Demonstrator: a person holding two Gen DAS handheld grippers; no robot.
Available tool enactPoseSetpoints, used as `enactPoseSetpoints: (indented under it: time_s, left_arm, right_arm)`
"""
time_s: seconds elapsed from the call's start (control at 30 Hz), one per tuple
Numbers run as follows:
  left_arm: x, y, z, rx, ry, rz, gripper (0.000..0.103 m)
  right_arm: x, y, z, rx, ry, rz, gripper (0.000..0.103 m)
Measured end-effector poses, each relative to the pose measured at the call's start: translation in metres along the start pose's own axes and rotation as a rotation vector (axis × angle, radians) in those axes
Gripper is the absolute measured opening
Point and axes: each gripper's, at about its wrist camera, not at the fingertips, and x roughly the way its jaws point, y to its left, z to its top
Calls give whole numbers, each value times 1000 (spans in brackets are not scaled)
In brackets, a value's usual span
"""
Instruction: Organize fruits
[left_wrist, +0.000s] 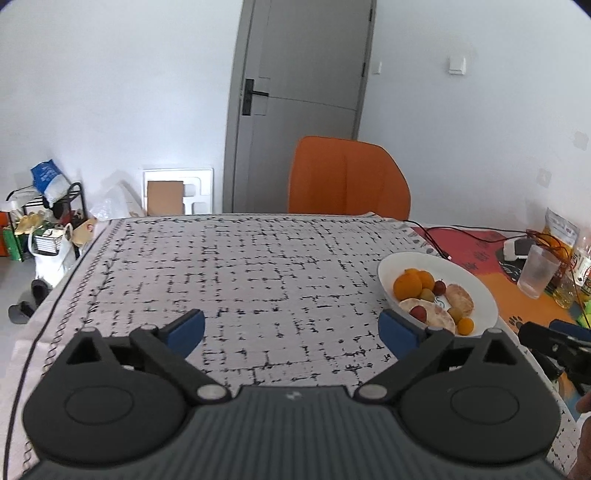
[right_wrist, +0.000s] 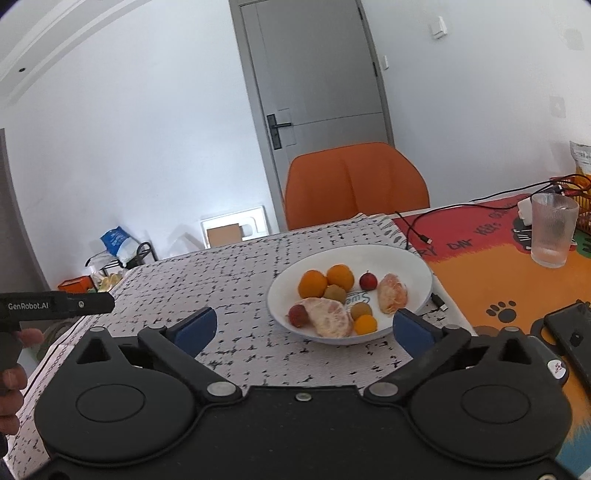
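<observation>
A white plate (right_wrist: 406, 258) on the patterned tablecloth holds two oranges (right_wrist: 313, 283), two peeled citrus pieces (right_wrist: 328, 318), red, green and yellow small fruits. In the left wrist view the same plate (left_wrist: 476, 291) lies at the right, beyond the right finger. My left gripper (left_wrist: 291, 326) stands open over bare cloth, nothing between its blue pads. My right gripper (right_wrist: 304, 326) is open too, hovering in front of the plate's near rim, with nothing held. The left gripper's body shows at the left edge of the right wrist view, held by a hand.
An orange chair (right_wrist: 354, 184) stands at the table's far side before a grey door. Right of the plate lie a colourful mat, a ribbed glass (right_wrist: 552, 230), black cables (right_wrist: 417, 229) and a dark phone (right_wrist: 574, 338). Floor clutter sits at the left (left_wrist: 40, 229).
</observation>
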Motion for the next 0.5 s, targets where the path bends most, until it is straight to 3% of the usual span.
enactPoseSetpoints:
  time_s: [0.5]
  left_arm:
    - [-60, 17, -12, -14, -54, 63, 103]
  right_arm:
    - [-28, 26, 2, -54, 14, 31, 103]
